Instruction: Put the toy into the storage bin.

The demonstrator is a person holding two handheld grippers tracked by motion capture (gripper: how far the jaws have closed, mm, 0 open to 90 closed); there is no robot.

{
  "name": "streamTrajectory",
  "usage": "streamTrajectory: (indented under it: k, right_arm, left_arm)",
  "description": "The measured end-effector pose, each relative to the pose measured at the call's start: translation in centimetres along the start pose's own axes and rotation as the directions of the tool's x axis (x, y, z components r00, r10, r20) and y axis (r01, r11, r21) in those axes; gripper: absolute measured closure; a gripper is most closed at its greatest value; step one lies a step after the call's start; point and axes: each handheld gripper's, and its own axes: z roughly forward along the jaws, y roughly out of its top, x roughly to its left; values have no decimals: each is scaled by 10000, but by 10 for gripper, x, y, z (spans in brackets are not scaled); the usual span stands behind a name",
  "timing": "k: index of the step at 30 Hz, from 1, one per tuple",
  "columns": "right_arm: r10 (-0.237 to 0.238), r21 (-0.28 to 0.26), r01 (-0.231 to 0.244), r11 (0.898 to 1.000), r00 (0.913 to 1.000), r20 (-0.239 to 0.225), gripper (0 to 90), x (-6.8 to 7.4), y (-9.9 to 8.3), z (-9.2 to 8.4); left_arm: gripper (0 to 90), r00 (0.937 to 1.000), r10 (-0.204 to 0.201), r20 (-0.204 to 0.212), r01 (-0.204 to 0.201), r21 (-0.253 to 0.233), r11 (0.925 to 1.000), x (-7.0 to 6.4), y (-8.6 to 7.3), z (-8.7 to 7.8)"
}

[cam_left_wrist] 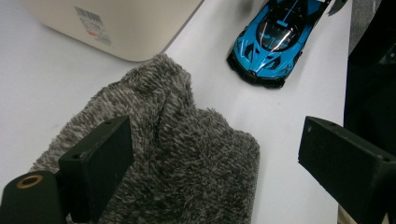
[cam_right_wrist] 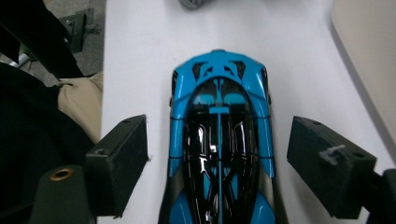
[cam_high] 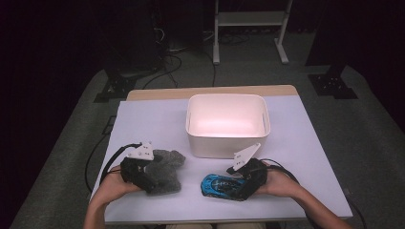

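Observation:
A blue and black toy car [cam_high: 220, 185] lies on the white table near its front edge, nose pointing left. My right gripper [cam_high: 235, 183] straddles its rear half. In the right gripper view the car [cam_right_wrist: 219, 88] sits between the jaws of that gripper [cam_right_wrist: 217, 140], which stand open with a gap on each side. A grey fuzzy cloth [cam_high: 167, 168] lies crumpled at the front left. My left gripper [cam_high: 149, 181] hangs over its near edge, open. In the left gripper view this gripper [cam_left_wrist: 219, 140] has the cloth [cam_left_wrist: 187, 158] below its left jaw and bare table under the right one.
A white plastic bin [cam_high: 227, 143] with a hollow, unfilled inside stands at the table's middle, just behind both objects; its wall [cam_left_wrist: 116, 28] is close to the cloth. The table's front edge [cam_high: 205, 220] runs right below both hands. A white frame [cam_high: 250, 19] stands on the floor beyond.

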Motion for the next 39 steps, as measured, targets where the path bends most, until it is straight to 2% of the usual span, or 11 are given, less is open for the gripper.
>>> streamTrajectory:
  k: [3, 11, 15, 22, 25, 39]
  right_arm:
    - [97, 45, -97, 9999, 9999, 97, 179, -1, -5, 6]
    - [5, 147, -8, 9999, 9997, 231, 170, 1, -9, 16]
    - [-230, 421, 213, 9989, 9989, 406, 169, 3, -9, 23]
    - [-237, 454, 211, 9987, 9981, 567, 171, 5, -11, 31]
    - [-380, 504, 345, 9981, 9968, 706, 171, 8, -11, 33]
    - [-477, 353, 438, 9984, 9920, 1166, 180, 9, -17, 35]
  left_arm:
    - [93, 10000, -29, 15, 29, 36, 10000, 0, 0, 1]
    - [93, 10000, -42, 36, 42, 39, 10000, 0, -1, 1]
    - [93, 10000, -34, 57, 34, 47, 10000, -1, -1, 1]
    - [93, 10000, -34, 78, 34, 49, 10000, 0, -2, 0]
    - [93, 10000, -47, 83, 47, 54, 10000, 0, -2, 0]
    - [92, 9999, -56, 152, 54, 143, 9999, -1, -2, 3]
